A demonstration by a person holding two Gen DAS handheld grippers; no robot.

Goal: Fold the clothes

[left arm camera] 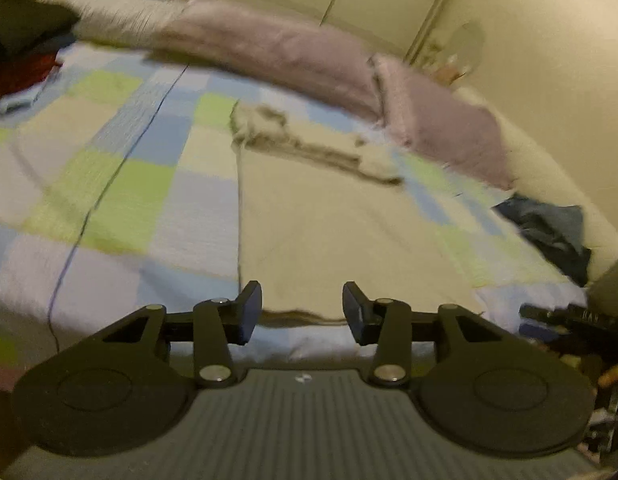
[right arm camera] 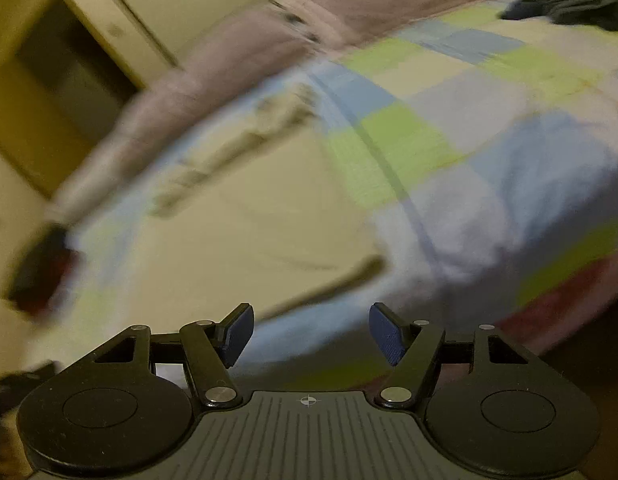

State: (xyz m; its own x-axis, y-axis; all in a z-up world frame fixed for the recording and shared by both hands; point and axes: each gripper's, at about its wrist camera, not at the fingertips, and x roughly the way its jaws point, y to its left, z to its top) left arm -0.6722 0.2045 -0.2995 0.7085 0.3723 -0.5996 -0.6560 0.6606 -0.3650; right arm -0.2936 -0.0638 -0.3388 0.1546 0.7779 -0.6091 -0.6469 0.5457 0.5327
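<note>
1. A cream garment (left arm camera: 329, 232) lies spread flat on the bed (left arm camera: 121, 184), over the checked quilt. Its near hem sits just ahead of the left gripper (left arm camera: 303, 312). Its far end is bunched and rumpled, close to the mauve pillows (left arm camera: 277, 52).
2. The left gripper's jaws stand apart with nothing between them, hovering just short of the hem.
3. The right gripper (right arm camera: 311, 334) is also spread wide and empty. Its view is blurred and tilted, with the garment (right arm camera: 237, 232) ahead and to its left.
4. Other clothes lie about: a dark blue heap (left arm camera: 549, 228) at the bed's right edge, and dark and red items (left arm camera: 21, 52) at the far left corner.
5. The spread cloth fits two stages: laid out ready for a fold, or lying partly folded with more folds to come. The pictures do not settle which.
6. To fold well, I judge each gripper should take one near corner of the hem, pinching only the layers meant to travel and not the quilt beneath.
7. Both corners should lift together and level, so that the fold line runs straight across.
8. The rumpled far end probably wants smoothing, or the edges will not meet squarely.
9. The cloth looks thin and limp, so a shallow bite could slip; take a fair depth of hem.
</note>
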